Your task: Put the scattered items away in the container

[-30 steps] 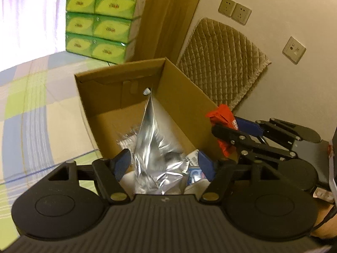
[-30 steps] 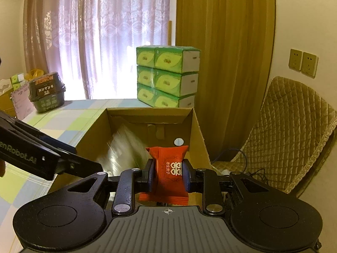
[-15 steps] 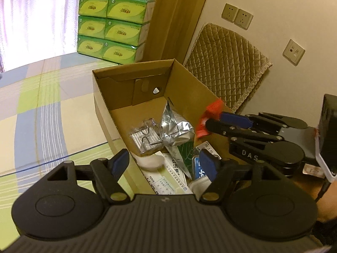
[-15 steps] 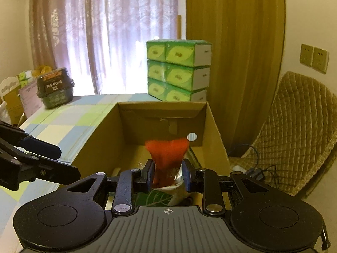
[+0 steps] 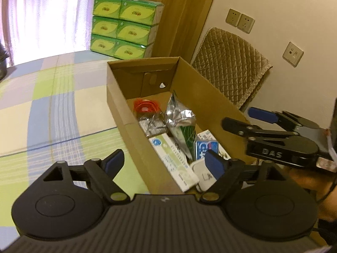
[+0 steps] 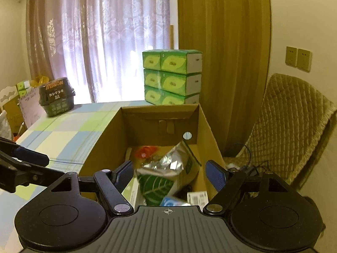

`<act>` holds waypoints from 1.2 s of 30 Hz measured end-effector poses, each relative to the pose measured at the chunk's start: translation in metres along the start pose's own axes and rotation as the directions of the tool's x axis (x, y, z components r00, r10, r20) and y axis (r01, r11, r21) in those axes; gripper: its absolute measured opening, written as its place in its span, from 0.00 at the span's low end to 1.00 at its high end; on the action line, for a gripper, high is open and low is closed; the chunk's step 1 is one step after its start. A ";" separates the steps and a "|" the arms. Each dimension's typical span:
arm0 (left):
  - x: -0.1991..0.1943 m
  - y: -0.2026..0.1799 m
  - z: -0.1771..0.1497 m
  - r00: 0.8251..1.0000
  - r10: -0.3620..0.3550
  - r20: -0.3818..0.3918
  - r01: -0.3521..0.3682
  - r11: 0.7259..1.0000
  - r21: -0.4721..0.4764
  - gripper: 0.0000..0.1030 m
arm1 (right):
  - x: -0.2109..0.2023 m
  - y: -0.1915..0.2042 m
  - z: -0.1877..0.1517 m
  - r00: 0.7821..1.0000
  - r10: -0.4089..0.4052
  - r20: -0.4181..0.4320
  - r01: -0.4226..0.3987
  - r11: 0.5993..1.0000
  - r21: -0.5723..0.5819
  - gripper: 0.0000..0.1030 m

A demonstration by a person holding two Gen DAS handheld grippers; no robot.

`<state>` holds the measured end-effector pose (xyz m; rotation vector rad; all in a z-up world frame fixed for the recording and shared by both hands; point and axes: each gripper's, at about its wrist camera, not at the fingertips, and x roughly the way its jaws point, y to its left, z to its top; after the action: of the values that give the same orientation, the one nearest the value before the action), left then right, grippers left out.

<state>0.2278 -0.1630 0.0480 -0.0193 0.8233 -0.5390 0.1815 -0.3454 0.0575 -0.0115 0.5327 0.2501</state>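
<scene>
The cardboard box stands on the checked tablecloth. Inside it lie a red packet near the far end, a silver and green foil bag, a white and green carton, a blue packet and other small items. My left gripper is open and empty over the box's near left wall. My right gripper is open and empty above the box's near end; in the left wrist view the right gripper reaches in from the right.
A stack of green tissue packs stands behind the box. A dark tub sits at the far left of the table. A quilted chair stands to the right by the wall. A hand holds the right gripper.
The right gripper opened and let the red packet drop into the box. The foil bag that stood up between the left fingers now lies in the box. Both grippers pulled back.
</scene>
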 end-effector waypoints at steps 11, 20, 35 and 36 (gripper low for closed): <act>-0.037 -0.032 -0.034 0.991 0.113 0.078 -0.112 0.994 -0.010 0.99 | -0.063 0.001 -0.024 0.999 -0.048 -0.010 0.048 0.998 0.039 0.79; -0.055 -0.055 -0.062 0.989 0.140 0.049 -0.137 0.988 -0.071 0.99 | -0.107 0.006 -0.036 0.997 -0.080 0.008 0.080 0.997 0.024 0.96; -0.087 -0.083 -0.094 0.981 0.189 0.053 -0.184 0.979 -0.088 0.99 | -0.145 0.014 -0.056 0.996 -0.093 0.001 0.092 0.995 0.046 0.96; -0.089 -0.083 -0.096 0.980 0.190 0.051 -0.184 0.978 -0.094 0.99 | -0.147 0.014 -0.057 0.996 -0.092 -0.001 0.092 0.995 0.046 0.96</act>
<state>0.0744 -0.1755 0.0616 -0.0386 0.7806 -0.3225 0.0270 -0.3703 0.0833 0.0092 0.5353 0.1480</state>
